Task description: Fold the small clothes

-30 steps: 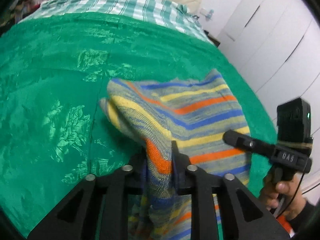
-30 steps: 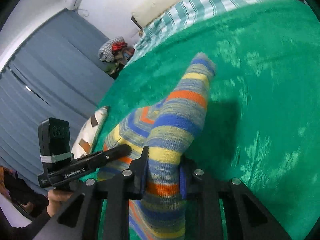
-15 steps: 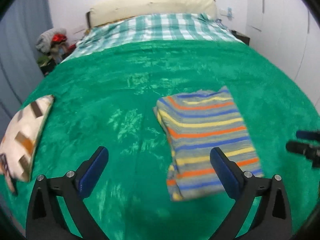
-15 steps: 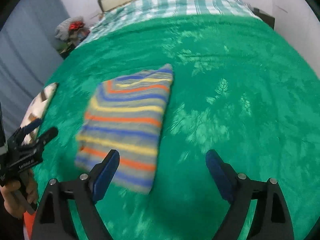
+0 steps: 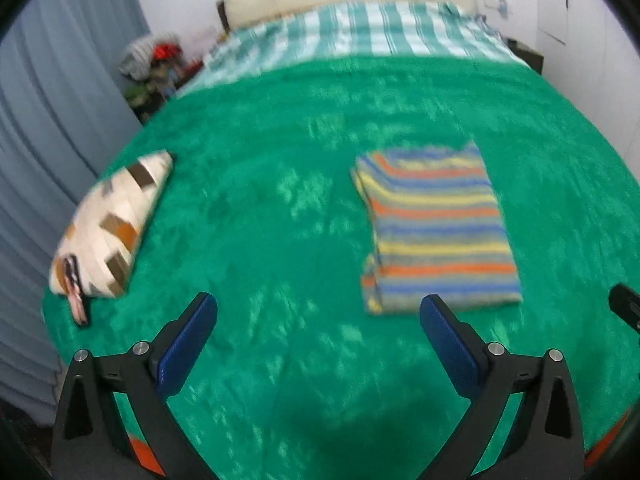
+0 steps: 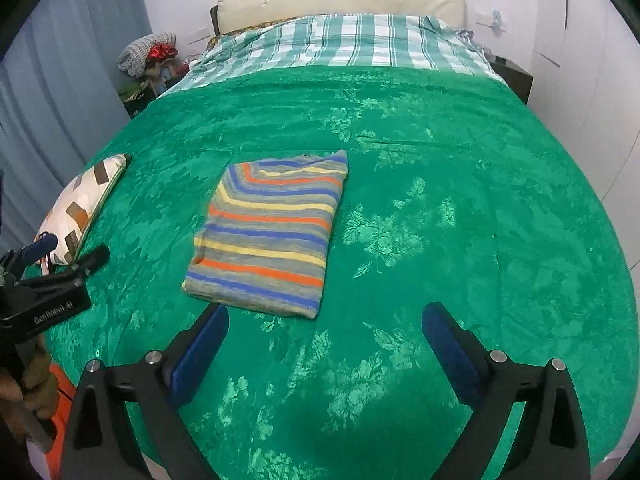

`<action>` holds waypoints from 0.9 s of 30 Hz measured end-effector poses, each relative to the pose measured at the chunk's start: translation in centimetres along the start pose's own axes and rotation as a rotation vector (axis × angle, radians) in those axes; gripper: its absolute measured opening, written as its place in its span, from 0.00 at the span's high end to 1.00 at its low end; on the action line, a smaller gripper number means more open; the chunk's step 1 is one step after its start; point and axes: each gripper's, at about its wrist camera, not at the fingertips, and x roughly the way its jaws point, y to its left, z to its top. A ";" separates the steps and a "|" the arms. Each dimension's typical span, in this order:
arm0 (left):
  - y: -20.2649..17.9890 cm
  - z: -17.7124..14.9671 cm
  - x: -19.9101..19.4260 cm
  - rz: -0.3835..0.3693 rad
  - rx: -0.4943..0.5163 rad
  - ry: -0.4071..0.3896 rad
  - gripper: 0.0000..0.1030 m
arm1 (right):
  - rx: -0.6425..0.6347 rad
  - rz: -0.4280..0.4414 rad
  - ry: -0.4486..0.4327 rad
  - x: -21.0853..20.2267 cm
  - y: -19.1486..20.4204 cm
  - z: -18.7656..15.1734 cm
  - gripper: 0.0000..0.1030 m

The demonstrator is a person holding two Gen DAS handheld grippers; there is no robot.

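A small striped knit garment (image 5: 436,228) in blue, orange, yellow and grey lies folded flat as a rectangle on the green bedspread (image 5: 280,208). It also shows in the right wrist view (image 6: 272,232). My left gripper (image 5: 318,326) is open and empty, held back from the garment's near edge. My right gripper (image 6: 324,336) is open and empty, just short of the garment's near edge. The left gripper also shows at the left edge of the right wrist view (image 6: 64,264).
A white cushion with brown patches (image 5: 112,220) lies at the bed's left edge, also in the right wrist view (image 6: 80,204). A checked sheet (image 6: 340,44) and cream headboard are at the far end. Grey curtains hang left, white wardrobe doors right.
Both grippers have let go of the striped garment and opened. They have pulled back and up, and the garment now lies folded flat on the bedspread.
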 end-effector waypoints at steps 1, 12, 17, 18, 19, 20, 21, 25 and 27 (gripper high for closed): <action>0.2 -0.2 0.0 -0.026 -0.019 0.026 0.02 | -0.006 -0.006 0.003 -0.3 0.3 -0.1 0.05; 0.8 -1.6 -3.0 -0.087 -0.039 0.014 0.01 | -0.082 -0.042 0.023 -2.3 3.1 -0.8 0.05; 0.7 -2.0 -4.1 -0.122 -0.045 0.008 0.00 | -0.086 -0.053 0.017 -3.0 3.5 -0.9 0.05; 0.7 -2.0 -4.2 -0.126 -0.045 0.008 0.00 | -0.086 -0.057 0.013 -3.2 3.6 -0.9 0.05; 0.7 -2.0 -4.3 -0.124 -0.042 0.010 0.00 | -0.086 -0.060 0.012 -3.4 3.7 -1.0 0.05; 0.5 -2.1 -4.4 -0.113 -0.035 0.013 0.00 | -0.087 -0.062 0.012 -3.5 3.7 -1.0 0.05; 0.4 -2.1 -4.5 -0.105 -0.029 0.013 0.01 | -0.085 -0.064 0.013 -3.7 3.8 -1.0 0.05; 0.4 -2.3 -4.8 -0.089 -0.027 0.008 0.01 | -0.083 -0.075 0.012 -4.1 3.9 -1.0 0.05; 0.6 -2.3 -5.0 -0.077 -0.031 0.003 0.01 | -0.086 -0.087 0.008 -4.4 4.0 -1.0 0.05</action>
